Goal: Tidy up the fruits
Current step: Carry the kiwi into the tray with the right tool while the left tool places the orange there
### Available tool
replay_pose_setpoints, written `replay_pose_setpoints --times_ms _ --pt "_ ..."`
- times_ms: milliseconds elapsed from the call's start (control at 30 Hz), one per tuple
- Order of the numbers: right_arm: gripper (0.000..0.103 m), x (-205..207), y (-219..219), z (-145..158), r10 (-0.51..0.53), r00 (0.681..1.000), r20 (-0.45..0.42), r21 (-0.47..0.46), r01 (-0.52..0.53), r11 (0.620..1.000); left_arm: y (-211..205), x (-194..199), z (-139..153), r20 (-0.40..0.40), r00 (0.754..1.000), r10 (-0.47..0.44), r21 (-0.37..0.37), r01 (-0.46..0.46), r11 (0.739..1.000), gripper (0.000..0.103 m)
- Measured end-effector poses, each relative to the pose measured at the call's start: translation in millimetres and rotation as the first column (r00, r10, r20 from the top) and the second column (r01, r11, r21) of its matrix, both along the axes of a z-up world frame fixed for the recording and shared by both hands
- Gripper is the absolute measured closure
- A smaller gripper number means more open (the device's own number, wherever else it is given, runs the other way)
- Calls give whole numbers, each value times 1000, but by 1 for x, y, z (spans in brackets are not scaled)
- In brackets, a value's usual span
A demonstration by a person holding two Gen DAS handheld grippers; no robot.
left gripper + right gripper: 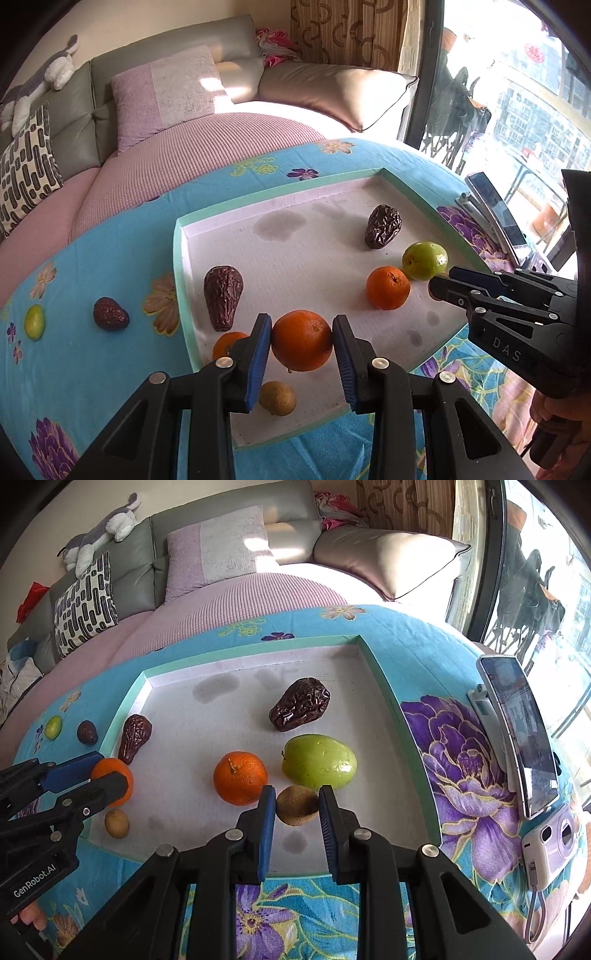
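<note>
A white tray with a mint rim lies on a blue floral cloth. My left gripper is shut on an orange over the tray's near left corner. My right gripper is shut on a small brown fruit, held just above the tray floor. Another orange, a green fruit, two wrinkled dates, a second small brown fruit and a half-hidden orange rest in the tray.
Left of the tray, a small green fruit and a dark date lie on the cloth. A phone on a stand and a lilac camera stand to the tray's right. Sofa cushions lie behind.
</note>
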State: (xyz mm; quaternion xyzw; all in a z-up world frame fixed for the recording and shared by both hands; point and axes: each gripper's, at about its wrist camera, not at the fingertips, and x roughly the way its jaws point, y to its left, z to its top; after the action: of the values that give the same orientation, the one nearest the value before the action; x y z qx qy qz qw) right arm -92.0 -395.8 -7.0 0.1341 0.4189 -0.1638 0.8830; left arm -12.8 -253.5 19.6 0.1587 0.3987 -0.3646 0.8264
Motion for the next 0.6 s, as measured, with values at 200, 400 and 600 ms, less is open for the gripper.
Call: replay_pose_setpoints --times_ms 200,400,600 --pt "78 0 -6 -11 -1 999 -34 18 2 1000 -13 0 -18 -14 1000 -10 42 11 999 67" --pt "78 -2 -9 -16 2 999 -50 25 -1 1000 -16 -1 -26 -22 1000 -10 66 11 998 67" --pt "78 -2 -8 -17 3 999 -53 21 -2 1000 -18 -1 -29 -24 1000 -11 74 12 997 67"
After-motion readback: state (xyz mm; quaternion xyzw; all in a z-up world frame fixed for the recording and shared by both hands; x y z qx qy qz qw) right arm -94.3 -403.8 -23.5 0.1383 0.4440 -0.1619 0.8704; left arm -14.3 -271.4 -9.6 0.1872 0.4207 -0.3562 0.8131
